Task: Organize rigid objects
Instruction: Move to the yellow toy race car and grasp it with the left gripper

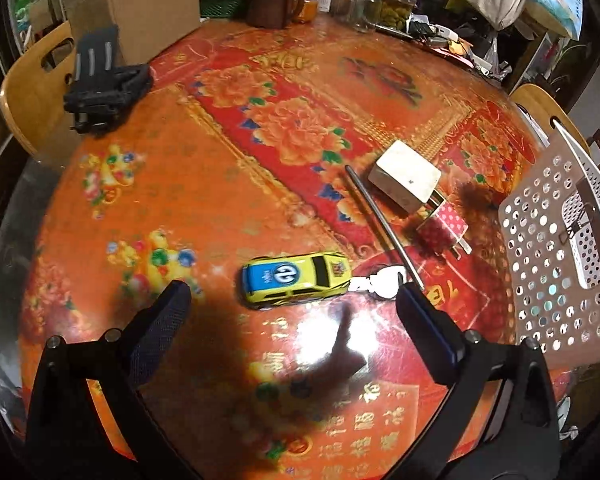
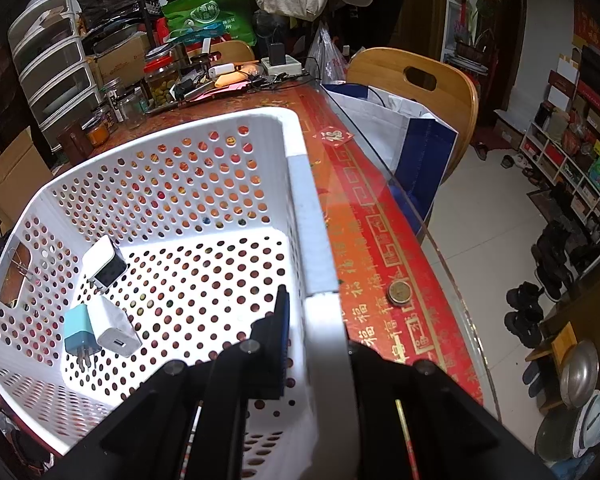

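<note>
left gripper (image 1: 292,296): jaws spread wide, nothing between the pads, hovering low over the table with the toy car just ahead at 12 o'clock.
toy car (image 1: 296,282): yellow with a blue roof, lying on the table (image 1: 180,184), nose toward 3 o'clock.
key (image 1: 380,284): silver, touching the car's nose at its 3 o'clock side.
metal rod (image 1: 384,226): thin, slanting from 11 o'clock down to 5 o'clock, its lower end near the key.
white box (image 1: 404,178): just beside the rod, at 1 o'clock from the car.
red dotted plug (image 1: 444,228): at 5 o'clock from the white box, close to it.
basket (image 1: 548,248): white, perforated, at 3 o'clock from the car.
right gripper (image 2: 316,320): jaws pinching the basket's (image 2: 308,216) right rim; one pad inside the wall, the other finger hidden outside it.
in the basket: a white charger (image 2: 118,330), a blue charger (image 2: 78,330) touching it at 9 o'clock, a white-and-black adapter (image 2: 104,262) at 12 o'clock from them.
coin (image 2: 399,293): on the table at 3 o'clock from the basket rim.
</note>
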Tool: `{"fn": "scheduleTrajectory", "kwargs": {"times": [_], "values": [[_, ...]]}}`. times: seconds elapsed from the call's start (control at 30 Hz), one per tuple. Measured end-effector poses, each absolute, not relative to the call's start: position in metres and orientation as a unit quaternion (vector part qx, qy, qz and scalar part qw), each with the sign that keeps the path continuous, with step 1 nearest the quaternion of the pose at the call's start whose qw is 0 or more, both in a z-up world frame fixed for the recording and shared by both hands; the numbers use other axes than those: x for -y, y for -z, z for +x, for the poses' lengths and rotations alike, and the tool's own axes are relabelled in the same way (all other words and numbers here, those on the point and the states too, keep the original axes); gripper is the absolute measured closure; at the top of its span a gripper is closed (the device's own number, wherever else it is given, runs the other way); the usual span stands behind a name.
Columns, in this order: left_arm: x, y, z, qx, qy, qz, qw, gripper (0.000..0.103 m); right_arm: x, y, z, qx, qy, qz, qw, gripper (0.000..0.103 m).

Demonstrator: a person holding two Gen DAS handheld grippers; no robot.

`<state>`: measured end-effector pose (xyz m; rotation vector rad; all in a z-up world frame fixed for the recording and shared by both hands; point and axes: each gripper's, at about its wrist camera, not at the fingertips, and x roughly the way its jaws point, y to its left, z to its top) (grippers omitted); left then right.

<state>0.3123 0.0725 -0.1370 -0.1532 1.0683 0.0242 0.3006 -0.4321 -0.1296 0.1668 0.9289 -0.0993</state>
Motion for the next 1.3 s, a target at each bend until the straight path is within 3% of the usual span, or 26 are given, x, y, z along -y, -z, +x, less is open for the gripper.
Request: {"fn": "scheduleTrajectory", "kwargs": {"times": [0.3,0.63,0.87,1.0,1.3], "values": [[-0.069,0.162,0.338,-0.532,-0.016,-0.086,0.842,0.015,0.434,0.129,0.3,-0.448,0.049,0.08,0.889,0.096],[-0.076,0.165,0.342,-0.527,-0.046,-0.094,0.843,0.015,0.434,0.129,0.3,-0.448,0.049,0.079,0.889,0.096],[-0.075,0.166,0.343,-0.525,-0.069,-0.081,0.845,0.024,0.434,0.129,0.3,-0.448,0.051,0.077,0.889,0.096],[-0.073,0.164,0.341,-0.521,-0.074,-0.071,0.847,0.038,0.434,0.129,0.3,-0.448,0.05,0.078,0.889,0.096],[-0.076,0.156,0.333,-0.507,-0.05,-0.103,0.854,0.039,0.434,0.129,0.3,-0.447,0.049,0.079,0.89,0.096]]}}
